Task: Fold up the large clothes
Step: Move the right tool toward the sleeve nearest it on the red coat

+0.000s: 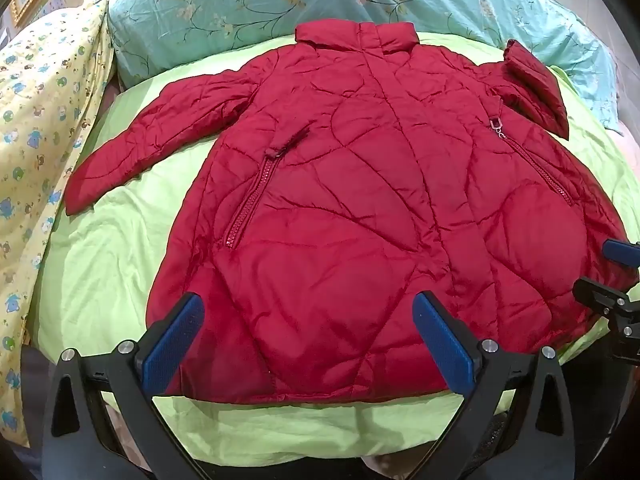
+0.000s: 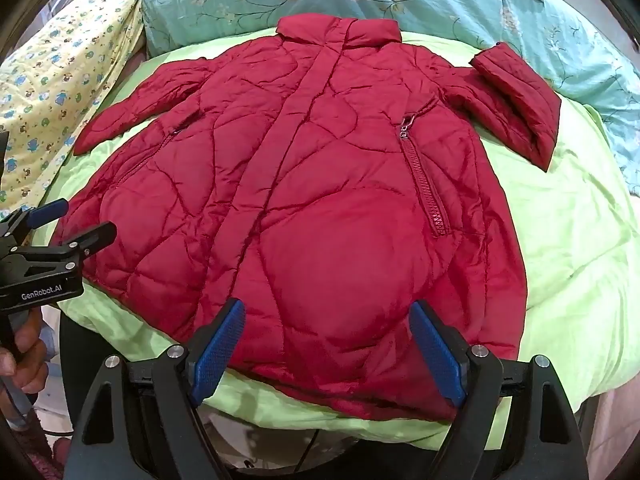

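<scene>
A red quilted jacket [image 1: 340,168] lies front up and spread flat on a green sheet [image 1: 100,248], collar at the far side. Its left sleeve [image 1: 136,136] stretches out to the left; its right sleeve [image 1: 536,84] is bent back near the shoulder. The jacket also shows in the right wrist view [image 2: 304,184]. My left gripper [image 1: 308,332] is open and empty above the hem. My right gripper [image 2: 328,336] is open and empty above the hem's right part. Each gripper shows at the edge of the other's view: the right gripper [image 1: 616,276], the left gripper [image 2: 76,224].
A teal floral pillow [image 1: 280,4] lies behind the collar. A yellow patterned quilt [image 1: 36,120] lies along the left side. The bed's front edge [image 1: 300,432] is just below my grippers. A hand [image 2: 24,344] holds the left gripper's handle.
</scene>
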The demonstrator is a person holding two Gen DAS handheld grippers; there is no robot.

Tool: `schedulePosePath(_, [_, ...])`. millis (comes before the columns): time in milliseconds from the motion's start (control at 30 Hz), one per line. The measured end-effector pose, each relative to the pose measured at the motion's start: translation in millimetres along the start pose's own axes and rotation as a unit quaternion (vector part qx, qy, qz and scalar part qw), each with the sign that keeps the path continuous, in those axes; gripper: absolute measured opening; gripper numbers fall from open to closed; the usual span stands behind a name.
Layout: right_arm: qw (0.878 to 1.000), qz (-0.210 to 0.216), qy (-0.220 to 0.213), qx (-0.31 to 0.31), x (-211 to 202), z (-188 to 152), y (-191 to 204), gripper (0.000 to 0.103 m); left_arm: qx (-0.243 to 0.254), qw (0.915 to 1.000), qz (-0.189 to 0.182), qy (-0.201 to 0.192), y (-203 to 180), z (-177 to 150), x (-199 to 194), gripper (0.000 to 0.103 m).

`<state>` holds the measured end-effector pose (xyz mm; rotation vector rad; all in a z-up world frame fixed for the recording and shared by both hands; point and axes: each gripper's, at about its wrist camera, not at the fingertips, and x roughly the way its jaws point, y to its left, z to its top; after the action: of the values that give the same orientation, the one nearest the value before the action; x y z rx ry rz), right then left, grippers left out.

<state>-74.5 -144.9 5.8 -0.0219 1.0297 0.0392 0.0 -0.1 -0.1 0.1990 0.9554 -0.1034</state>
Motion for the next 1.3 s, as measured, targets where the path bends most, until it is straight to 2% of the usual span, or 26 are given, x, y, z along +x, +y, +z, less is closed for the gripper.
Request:
schedulePosePath(800, [1.000,0.000,-0.003,0.001,0,0,10,0.086,-0.006,0.9999,-0.008,-0.001,-1,-2,9,0.103])
schedulePosePath(1133, [1.000,0.002,0.002,-0.002,6,1,4,0.086,-0.001,1.0000,-0.006,0.004,-3,-2,14,0.103])
schedulePosePath(1300, [1.000,0.005,-0.009,0.006,7,4,0,0.086,0.000,1.0000,-0.005,0.001,-3,-2,18,0.103])
